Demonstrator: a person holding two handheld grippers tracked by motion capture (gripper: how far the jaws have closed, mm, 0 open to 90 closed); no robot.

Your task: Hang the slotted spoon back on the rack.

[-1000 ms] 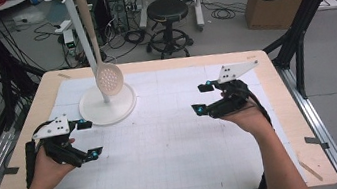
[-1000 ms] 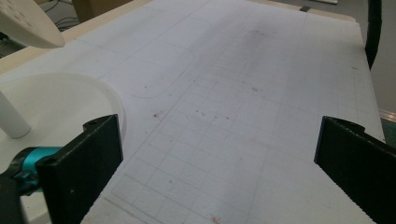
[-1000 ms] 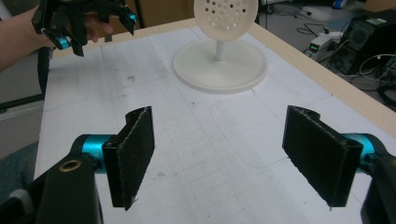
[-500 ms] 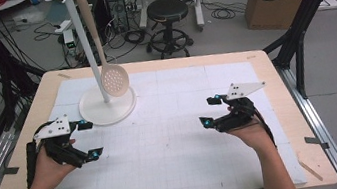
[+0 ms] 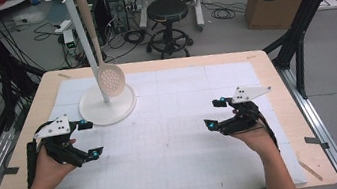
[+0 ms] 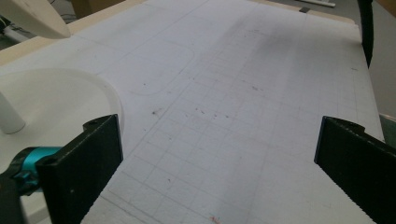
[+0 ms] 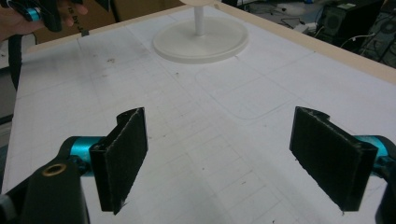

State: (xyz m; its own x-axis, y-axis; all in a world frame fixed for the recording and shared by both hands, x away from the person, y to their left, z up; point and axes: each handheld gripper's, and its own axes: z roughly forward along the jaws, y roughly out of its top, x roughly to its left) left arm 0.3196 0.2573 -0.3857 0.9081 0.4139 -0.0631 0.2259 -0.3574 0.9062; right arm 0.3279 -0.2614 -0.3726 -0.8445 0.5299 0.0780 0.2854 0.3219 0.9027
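- The right hand-held gripper (image 5: 221, 113), jaws wide and empty, has drawn back toward six o'clock and settled low on the white gridded desk (image 5: 189, 147).
- The left hand-held gripper (image 5: 87, 138), also wide and empty, has barely shifted.
- The beige slotted spoon (image 5: 106, 68) still hangs on its white round-based stand (image 5: 107, 106) at ten o'clock, untouched; no grasp looks begun.

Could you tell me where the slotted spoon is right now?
In the high view, the slotted spoon hangs from the white stand at the table's far left, beyond the left gripper.

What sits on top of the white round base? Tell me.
A white pole rises from the round base, and a slotted spoon hangs beside it. The pole's top is cut off by the frame.
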